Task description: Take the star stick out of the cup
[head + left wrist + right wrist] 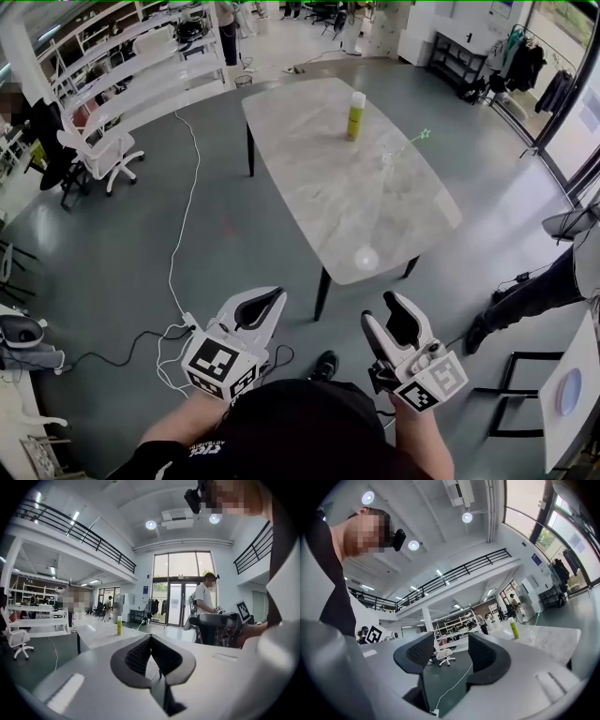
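The approach is judged to be the step in hand: both tools are held at the bottom of the head view, well apart from the marble bench (319, 187). The left tool (272, 298) is seen closed, tips together on nothing; the right tool (387, 319) is held wide, with nothing between its pads. The star stick (412, 142) is found in the clear cup (387, 161) right of the bench's middle, near the yellow bottle (356, 114). The stem is best pinched above the rim by the wide right tool and drawn out along its own lean, so that the light cup is not tipped. Its long axis is slanted, the green star pointed toward the upper right.
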The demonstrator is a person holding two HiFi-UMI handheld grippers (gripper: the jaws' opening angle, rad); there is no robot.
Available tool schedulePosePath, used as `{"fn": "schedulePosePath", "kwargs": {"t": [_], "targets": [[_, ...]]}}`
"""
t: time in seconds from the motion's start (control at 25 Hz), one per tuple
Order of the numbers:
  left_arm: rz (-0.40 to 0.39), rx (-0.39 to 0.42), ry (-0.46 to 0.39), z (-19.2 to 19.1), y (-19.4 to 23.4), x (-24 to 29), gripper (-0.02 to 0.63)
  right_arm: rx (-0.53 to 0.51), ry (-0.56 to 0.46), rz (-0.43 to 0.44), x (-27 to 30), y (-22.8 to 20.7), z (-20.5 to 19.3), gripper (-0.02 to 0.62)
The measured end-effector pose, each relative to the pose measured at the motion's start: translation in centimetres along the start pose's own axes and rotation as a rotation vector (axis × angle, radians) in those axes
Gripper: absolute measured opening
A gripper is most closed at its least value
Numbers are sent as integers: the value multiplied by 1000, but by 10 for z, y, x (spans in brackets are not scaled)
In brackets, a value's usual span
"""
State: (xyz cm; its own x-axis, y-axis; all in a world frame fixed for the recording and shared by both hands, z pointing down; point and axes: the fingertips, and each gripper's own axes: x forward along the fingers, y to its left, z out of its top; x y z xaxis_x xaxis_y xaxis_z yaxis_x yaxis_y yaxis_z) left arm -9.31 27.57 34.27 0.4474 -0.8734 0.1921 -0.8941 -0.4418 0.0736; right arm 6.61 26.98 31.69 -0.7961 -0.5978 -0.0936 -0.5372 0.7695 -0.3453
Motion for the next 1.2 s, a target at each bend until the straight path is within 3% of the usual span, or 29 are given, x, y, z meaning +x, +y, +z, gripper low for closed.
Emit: {"fn": "schedulePosePath", "kwargs": {"t": [0.16,0.28,0.48,0.84,1.2], "targets": [[17,13,8,4,-1,39,2,21,3,20,3,-34,10,223],[28,18,-11,11,-4,64,2,2,2,11,1,-56,19,125],[27,22,-21,21,-5,94,2,6,-22,-7,6,-84,39,15],[9,-22,-28,19,34,141,2,4,21,-11,54,-119,36,15],[-64,-19,-20,41,119,214,2,19,25,-122,140,-176,44,15]]}}
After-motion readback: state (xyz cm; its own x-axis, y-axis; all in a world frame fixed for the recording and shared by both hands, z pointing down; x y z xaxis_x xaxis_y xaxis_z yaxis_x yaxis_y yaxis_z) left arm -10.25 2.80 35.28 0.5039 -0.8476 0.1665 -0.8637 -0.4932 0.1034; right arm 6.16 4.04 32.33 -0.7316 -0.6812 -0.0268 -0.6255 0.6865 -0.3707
